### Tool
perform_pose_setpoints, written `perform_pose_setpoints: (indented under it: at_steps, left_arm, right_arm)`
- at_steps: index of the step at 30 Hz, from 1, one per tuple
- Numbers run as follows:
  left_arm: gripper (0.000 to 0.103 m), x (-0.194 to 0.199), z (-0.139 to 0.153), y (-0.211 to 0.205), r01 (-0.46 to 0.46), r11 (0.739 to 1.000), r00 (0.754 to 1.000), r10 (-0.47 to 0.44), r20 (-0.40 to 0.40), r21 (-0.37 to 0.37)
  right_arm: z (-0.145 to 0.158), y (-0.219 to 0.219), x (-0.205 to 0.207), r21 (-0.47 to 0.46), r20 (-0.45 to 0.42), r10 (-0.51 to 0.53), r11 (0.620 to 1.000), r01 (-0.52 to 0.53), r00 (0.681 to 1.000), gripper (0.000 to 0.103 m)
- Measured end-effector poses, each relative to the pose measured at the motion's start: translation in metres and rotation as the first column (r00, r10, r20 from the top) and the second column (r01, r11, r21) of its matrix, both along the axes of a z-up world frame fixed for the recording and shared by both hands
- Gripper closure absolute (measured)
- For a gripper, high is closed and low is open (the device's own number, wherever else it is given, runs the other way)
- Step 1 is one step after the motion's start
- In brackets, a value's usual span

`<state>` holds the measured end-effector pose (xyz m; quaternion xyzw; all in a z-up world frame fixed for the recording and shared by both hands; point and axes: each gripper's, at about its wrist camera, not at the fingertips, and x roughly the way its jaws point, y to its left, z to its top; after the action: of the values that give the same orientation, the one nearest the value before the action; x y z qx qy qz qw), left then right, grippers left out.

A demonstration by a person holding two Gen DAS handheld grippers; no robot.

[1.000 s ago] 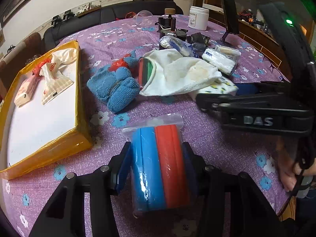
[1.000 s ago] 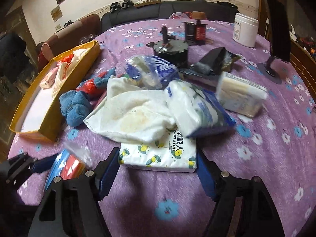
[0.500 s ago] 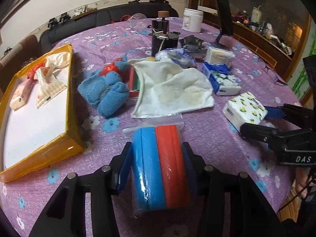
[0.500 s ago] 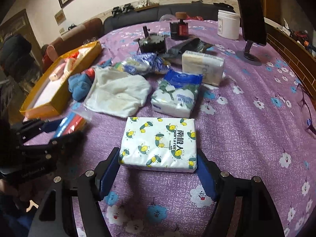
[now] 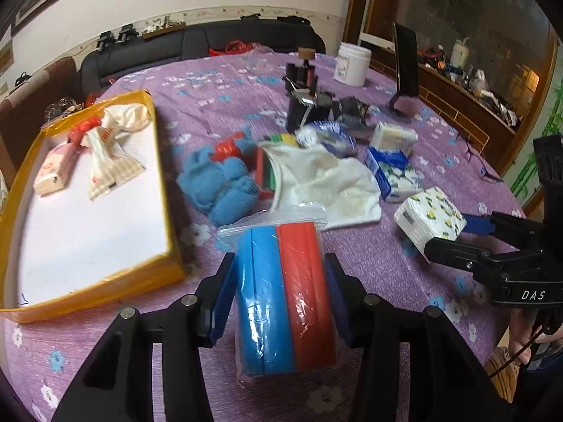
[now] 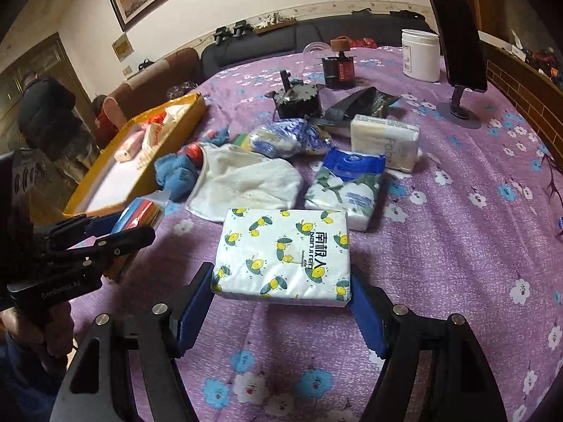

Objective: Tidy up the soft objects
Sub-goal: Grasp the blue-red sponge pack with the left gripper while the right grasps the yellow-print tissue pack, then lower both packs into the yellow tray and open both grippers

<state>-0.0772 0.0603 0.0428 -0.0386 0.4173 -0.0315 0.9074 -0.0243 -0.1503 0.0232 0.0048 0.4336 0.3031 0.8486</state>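
Left gripper [image 5: 279,292]: jaws clamped on a bagged sponge pack [image 5: 285,299], above the bench [image 5: 369,263]. Right gripper [image 6: 281,302]: jaws clamped on a tissue pack [image 6: 285,253]. Yellow tray [image 5: 88,239] lies left.

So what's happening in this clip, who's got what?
A person works two handheld grippers over a purple flowered tablecloth. The left gripper is clamped on a clear plastic bag of blue and red sponge discs. The right gripper grips a white tissue pack printed with yellow lemons. A yellow-rimmed cardboard tray already holds a few packets; a white cloth and other soft items wait mid-table.
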Motion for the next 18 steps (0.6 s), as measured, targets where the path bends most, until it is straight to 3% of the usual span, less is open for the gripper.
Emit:
perform_pose_setpoints:
  at_steps: [8, 18]
  left_arm:
    - [0.055, -0.007, 0.023, 0.041, -0.089, 0.996, 0.994, 0.09, 0.058, -0.022]
    - [0.055, -0.02, 0.035, 0.119, -0.262, 0.964, 0.96, 0.265, 0.088, -0.049]
  right_arm:
    - [0.019, 0.027, 0.0, 0.032, 0.009, 0.065, 0.997, -0.065, 0.998, 0.025]
    - [0.046, 0.097, -0.005, 0.025, 0.05, 0.211, 0.977, -0.212, 0.976, 0.025]
